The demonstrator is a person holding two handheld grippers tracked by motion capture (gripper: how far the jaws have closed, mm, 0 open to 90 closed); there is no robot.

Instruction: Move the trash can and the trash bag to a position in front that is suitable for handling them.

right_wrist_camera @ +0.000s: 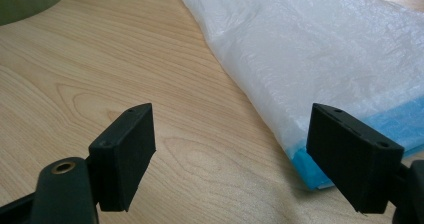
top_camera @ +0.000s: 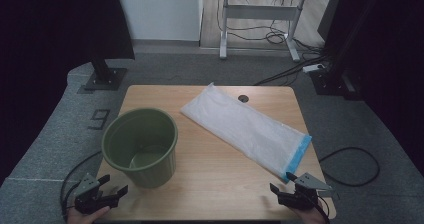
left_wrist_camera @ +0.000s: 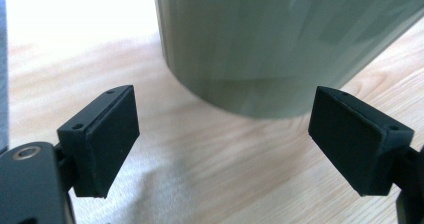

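Bag (top_camera: 246, 130) is lying flat just ahead of the wide-open right gripper (top_camera: 291, 185), left gripper (top_camera: 110, 186) gaping empty by the bin (top_camera: 140, 146), nothing's started yet

Bare table (top_camera: 220, 164) lies between green bin (top_camera: 141, 146) and white bag (top_camera: 247, 129); passable.

One readable sign: a numeral on the floor.

A dark figure resembling a "9" (top_camera: 100, 119) is marked on the grey floor (top_camera: 45, 134), just left of the worktop (top_camera: 220, 184) and close to the green bin (top_camera: 140, 146). No lettering, label or brand can be read on the bin, on the white bag (top_camera: 245, 126) or on the worktop itself.
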